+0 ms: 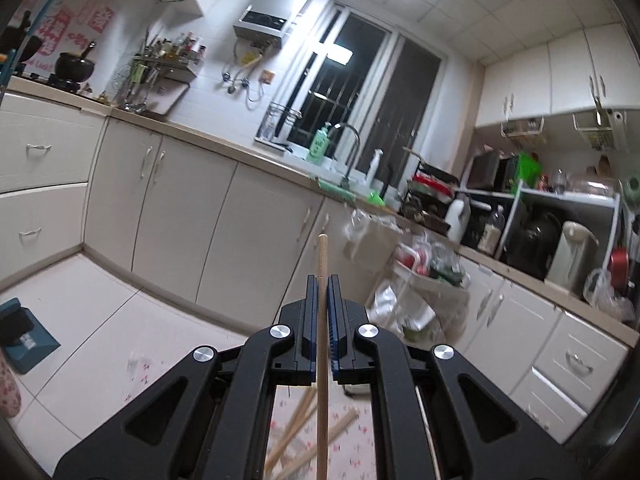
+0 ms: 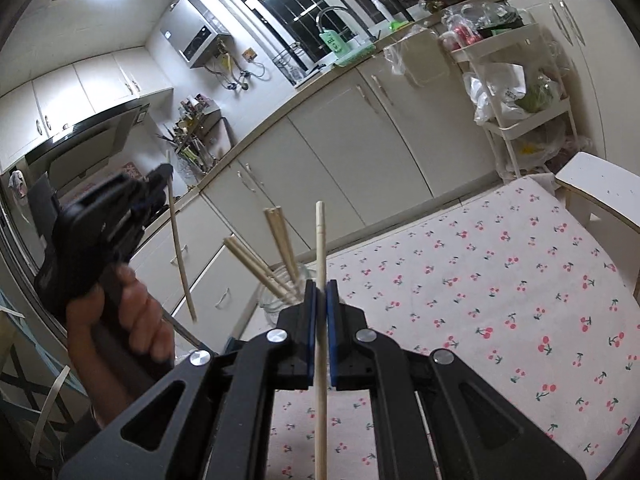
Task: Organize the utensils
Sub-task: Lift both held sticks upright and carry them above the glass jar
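Now both clamped on one chopstick each: left gripper [image 1: 321, 284] on chopstick [image 1: 322, 256], right gripper [image 2: 321, 290] on its chopstick [image 2: 320, 236], long axes running forward, glass jar [image 2: 276, 296] just ahead-left, nearer right.

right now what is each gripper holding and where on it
Left gripper and right gripper each pinch one wooden chopstick partway along its shaft.

Bare cherry-print tablecloth [image 2: 500, 300] right of the chopstick-filled glass jar [image 2: 280, 292]; trolley [image 2: 516, 92] beyond.
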`<move>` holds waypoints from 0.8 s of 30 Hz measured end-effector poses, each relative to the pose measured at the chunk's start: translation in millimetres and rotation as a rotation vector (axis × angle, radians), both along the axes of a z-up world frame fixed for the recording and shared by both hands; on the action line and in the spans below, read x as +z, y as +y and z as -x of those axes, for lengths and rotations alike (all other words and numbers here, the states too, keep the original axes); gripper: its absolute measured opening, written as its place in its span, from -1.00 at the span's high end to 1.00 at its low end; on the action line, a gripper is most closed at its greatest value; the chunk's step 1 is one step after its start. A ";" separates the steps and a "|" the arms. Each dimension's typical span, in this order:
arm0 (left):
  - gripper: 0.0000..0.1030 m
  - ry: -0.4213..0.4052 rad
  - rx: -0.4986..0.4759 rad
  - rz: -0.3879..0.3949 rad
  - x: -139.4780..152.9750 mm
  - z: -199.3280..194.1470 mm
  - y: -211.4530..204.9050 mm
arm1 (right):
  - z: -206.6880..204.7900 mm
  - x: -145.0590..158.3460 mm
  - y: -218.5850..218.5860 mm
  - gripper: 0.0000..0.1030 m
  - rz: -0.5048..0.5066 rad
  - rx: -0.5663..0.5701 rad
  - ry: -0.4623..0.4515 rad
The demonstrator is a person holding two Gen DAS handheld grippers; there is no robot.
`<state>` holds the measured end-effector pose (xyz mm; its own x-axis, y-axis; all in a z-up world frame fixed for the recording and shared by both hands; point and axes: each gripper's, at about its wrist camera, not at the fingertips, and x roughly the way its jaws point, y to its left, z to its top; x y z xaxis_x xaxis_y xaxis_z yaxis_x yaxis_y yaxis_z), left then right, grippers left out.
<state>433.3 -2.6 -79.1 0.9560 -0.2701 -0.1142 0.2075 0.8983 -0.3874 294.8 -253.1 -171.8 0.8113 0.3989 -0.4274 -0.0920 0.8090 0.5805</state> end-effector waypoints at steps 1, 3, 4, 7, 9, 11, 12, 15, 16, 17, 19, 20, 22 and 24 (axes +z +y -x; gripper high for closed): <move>0.91 -0.007 0.009 0.001 0.2 -3.2 -0.7 | -0.3 -3.3 -2.0 0.89 -0.003 -0.005 0.001; 0.91 -0.020 0.023 -0.008 -1.6 -10.7 -5.3 | -2.2 -7.0 -3.5 0.89 -0.010 -0.006 0.004; 0.91 -0.025 0.031 -0.014 -4.0 -11.6 -6.7 | -3.5 -8.4 -3.7 0.89 -0.010 -0.006 0.005; 0.91 -0.040 0.053 -0.037 -11.7 -19.8 -11.5 | -7.0 -11.2 -3.8 0.89 -0.011 0.003 0.002; 0.91 -0.043 0.066 -0.045 -18.5 -24.8 -12.8 | -8.5 -13.2 -4.2 0.89 -0.015 0.006 0.001; 0.91 -0.045 0.080 -0.051 -25.0 -28.0 -12.5 | -10.0 -16.1 -4.9 0.89 -0.020 0.004 0.001; 0.91 -0.046 0.092 -0.060 -29.5 -29.4 -13.0 | -10.7 -17.4 -5.2 0.89 -0.021 0.003 0.002; 0.91 -0.043 0.111 -0.063 -39.3 -30.7 -11.5 | -11.9 -21.6 -5.9 0.89 -0.025 0.003 0.011; 0.91 -0.045 0.117 -0.067 -42.7 -31.0 -11.9 | -12.2 -22.6 -6.1 0.89 -0.024 0.002 0.012; 0.91 -0.047 0.121 -0.066 -45.7 -31.3 -12.3 | -12.3 -23.2 -6.0 0.89 -0.025 0.002 0.013; 0.91 -0.052 0.128 -0.067 -49.5 -30.7 -12.4 | -13.1 -24.4 -5.3 0.89 -0.026 0.005 0.016; 0.91 -0.054 0.131 -0.072 -50.8 -31.4 -13.5 | -12.4 -24.5 -5.2 0.89 -0.026 0.005 0.016; 0.91 -0.057 0.134 -0.082 -53.6 -31.0 -15.7 | -13.5 -24.6 -5.0 0.89 -0.027 0.003 0.015; 0.91 -0.054 0.126 -0.097 -57.3 -28.2 -17.5 | -16.0 -24.5 -5.4 0.89 -0.026 0.000 0.015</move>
<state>461.5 -20.1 -136.4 0.9871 -0.1378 -0.0811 0.1091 0.9512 -0.2886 310.8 -258.5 -196.2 0.8049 0.4098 -0.4292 -0.0829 0.7938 0.6026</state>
